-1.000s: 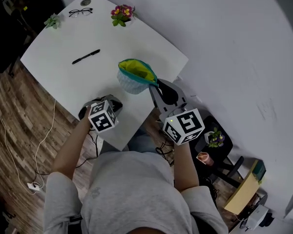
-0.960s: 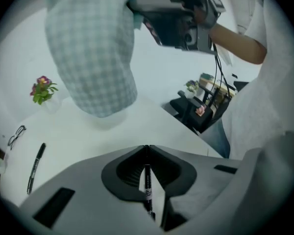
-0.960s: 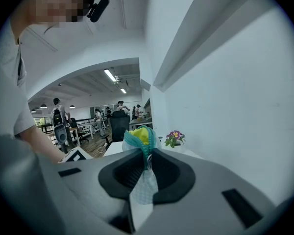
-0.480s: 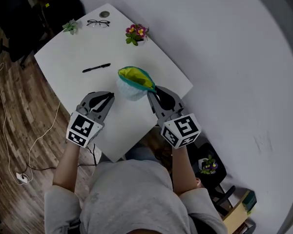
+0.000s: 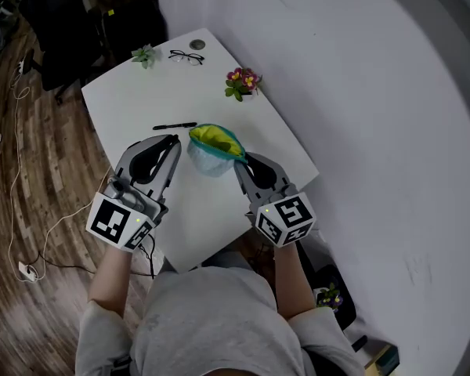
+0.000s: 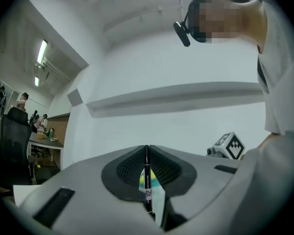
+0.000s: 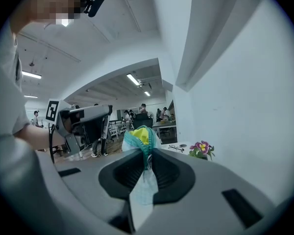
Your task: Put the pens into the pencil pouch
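A white pencil pouch (image 5: 211, 144) with a teal zip rim and yellow lining is held above the white table (image 5: 133, 104), its mouth open. My right gripper (image 5: 244, 161) is shut on the pouch's rim; in the right gripper view the fabric (image 7: 143, 180) is pinched between the jaws. My left gripper (image 5: 172, 141) hovers just left of the pouch, shut on a black pen (image 6: 147, 180) that stands upright between its pads. A second black pen (image 5: 175, 125) lies on the table beyond the left gripper.
A small pot of flowers (image 5: 242, 81), a pair of glasses (image 5: 187, 56) and a little green plant (image 5: 144, 55) sit toward the table's far end. The wall runs along the table's right side. Cables (image 5: 31, 233) trail over the wooden floor on the left.
My left gripper has risen from the table's near edge and swung up from pointing down to about level, ending beside the pouch. The right gripper and pouch shifted only slightly.
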`<state>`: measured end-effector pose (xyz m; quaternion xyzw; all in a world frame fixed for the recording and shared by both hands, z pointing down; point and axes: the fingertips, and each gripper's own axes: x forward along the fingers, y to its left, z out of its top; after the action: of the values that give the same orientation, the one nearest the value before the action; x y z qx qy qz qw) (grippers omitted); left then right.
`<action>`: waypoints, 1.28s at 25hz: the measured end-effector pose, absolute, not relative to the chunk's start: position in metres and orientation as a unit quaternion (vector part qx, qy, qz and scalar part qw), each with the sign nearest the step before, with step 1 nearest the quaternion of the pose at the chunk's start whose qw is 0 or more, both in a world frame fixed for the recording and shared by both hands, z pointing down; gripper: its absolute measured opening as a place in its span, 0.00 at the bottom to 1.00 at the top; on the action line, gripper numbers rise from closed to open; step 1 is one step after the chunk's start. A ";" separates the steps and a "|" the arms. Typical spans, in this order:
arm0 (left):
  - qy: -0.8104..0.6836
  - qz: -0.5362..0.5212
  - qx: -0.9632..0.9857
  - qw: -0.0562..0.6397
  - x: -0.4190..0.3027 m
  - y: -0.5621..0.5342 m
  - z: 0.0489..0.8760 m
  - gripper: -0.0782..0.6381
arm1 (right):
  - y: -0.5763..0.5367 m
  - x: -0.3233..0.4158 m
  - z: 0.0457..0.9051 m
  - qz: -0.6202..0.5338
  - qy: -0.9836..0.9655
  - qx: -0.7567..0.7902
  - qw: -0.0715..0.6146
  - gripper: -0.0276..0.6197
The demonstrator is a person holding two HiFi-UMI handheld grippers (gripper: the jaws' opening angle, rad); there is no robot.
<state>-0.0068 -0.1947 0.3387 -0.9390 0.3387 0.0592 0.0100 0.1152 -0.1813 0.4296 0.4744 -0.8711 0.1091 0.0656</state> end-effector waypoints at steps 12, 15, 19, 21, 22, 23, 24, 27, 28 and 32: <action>0.368 0.202 -0.907 0.046 -0.020 -0.204 0.251 0.18 | -0.183 0.086 0.427 0.100 -0.895 0.429 0.073 0.14; 0.363 0.216 -0.905 0.043 -0.011 -0.205 0.246 0.18 | -0.182 0.078 0.425 0.099 -0.899 0.420 0.071 0.14; 0.365 0.213 -0.906 0.037 0.001 -0.208 0.254 0.18 | -0.181 0.072 0.422 0.095 -0.904 0.411 0.067 0.14; 0.369 0.210 -0.905 0.035 0.004 -0.210 0.258 0.18 | -0.180 0.071 0.420 0.095 -0.905 0.409 0.063 0.14; 0.371 0.208 -0.904 0.034 0.005 -0.211 0.260 0.18 | -0.180 0.070 0.419 0.095 -0.906 0.408 0.061 0.14; 0.374 0.205 -0.904 0.034 0.005 -0.211 0.262 0.18 | -0.180 0.070 0.419 0.096 -0.906 0.407 0.059 0.14; 0.376 0.203 -0.904 0.034 0.005 -0.212 0.264 0.18 | -0.180 0.070 0.418 0.096 -0.907 0.407 0.057 0.14; 0.381 0.190 -0.904 0.032 0.008 -0.214 0.271 0.18 | -0.180 0.071 0.415 0.096 -0.908 0.406 0.051 0.14; 0.380 0.184 -0.906 0.031 0.009 -0.213 0.273 0.18 | -0.180 0.071 0.414 0.096 -0.908 0.405 0.048 0.14; 0.366 0.167 -0.915 0.031 0.014 -0.210 0.278 0.20 | -0.181 0.071 0.410 0.104 -0.908 0.404 0.031 0.14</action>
<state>0.0138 -0.2095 0.2778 -0.9152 0.3656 0.1668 0.0306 0.0711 -0.1812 0.4097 0.4036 -0.9084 0.1044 0.0314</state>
